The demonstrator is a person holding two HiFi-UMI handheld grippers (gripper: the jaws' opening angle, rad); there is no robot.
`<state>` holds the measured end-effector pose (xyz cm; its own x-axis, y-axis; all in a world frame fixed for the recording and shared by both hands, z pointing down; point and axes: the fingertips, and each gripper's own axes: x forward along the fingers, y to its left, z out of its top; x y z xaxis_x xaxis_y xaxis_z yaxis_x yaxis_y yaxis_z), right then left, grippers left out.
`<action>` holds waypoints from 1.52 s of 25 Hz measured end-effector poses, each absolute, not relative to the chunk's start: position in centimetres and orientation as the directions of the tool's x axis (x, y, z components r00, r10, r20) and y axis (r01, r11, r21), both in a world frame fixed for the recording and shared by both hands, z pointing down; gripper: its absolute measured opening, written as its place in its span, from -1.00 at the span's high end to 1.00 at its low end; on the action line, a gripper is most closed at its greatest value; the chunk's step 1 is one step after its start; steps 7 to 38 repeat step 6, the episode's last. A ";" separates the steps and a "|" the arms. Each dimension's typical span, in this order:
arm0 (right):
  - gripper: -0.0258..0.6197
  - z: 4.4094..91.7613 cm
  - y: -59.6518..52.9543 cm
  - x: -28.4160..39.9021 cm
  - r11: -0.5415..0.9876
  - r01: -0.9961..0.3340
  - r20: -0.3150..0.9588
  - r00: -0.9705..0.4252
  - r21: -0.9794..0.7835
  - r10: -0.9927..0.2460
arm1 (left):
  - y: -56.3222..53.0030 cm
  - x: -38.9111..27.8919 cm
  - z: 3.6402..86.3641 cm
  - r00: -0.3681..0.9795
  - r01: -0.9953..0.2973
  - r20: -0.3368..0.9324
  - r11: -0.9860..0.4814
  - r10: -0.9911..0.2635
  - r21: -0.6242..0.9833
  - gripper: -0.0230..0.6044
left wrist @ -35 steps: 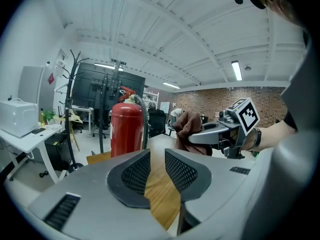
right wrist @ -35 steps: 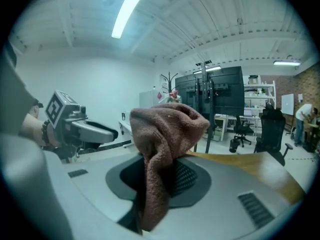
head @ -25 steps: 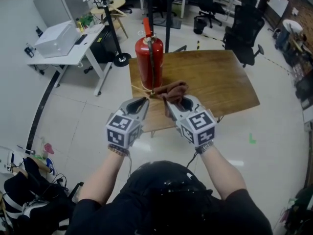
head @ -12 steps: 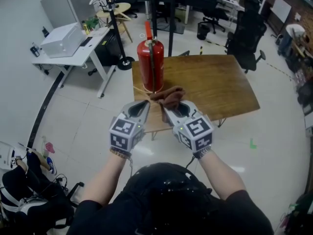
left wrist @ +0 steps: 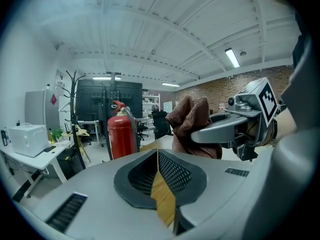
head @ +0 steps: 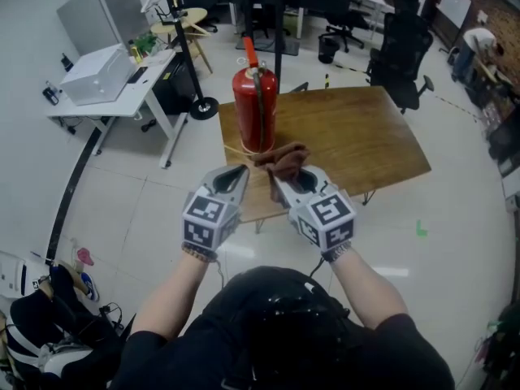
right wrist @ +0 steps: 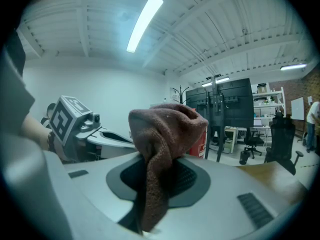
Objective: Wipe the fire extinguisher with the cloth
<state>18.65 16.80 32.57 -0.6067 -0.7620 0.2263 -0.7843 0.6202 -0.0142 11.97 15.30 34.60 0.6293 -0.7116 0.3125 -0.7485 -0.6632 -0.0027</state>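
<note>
- Cloth (right wrist: 162,134): your right gripper (head: 291,174) is clamped on it. The cloth bunches up above the jaws, so a padded fold faces forward for wiping.
- Left gripper (head: 241,169): jaws pressed together with nothing between them. It hangs just left of the right one, free to steady the cylinder.
- Fire extinguisher (head: 255,108): upright at the left edge of the table (head: 357,140), just beyond the cloth. Judged: wiping not yet begun.

I record a red cylindrical fire extinguisher (head: 254,108) upright near the wooden desk's (head: 357,136) left edge. A crumpled brown terry cloth (head: 284,159) is pinched in my right tongs (right wrist: 155,179) just beside it.
</note>
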 end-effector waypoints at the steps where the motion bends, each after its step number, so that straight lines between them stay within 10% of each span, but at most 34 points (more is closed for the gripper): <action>1: 0.58 32.5 16.8 18.5 0.616 -0.788 0.228 -0.602 -0.014 -0.765 | 15.3 11.8 34.6 0.632 -0.746 0.313 -0.666 -0.709 -0.002 0.91; 38: 0.58 32.6 16.9 17.6 0.605 -0.796 0.231 -0.591 -0.011 -0.773 | 15.5 10.8 34.9 0.639 -0.738 0.318 -0.675 -0.700 -0.003 0.91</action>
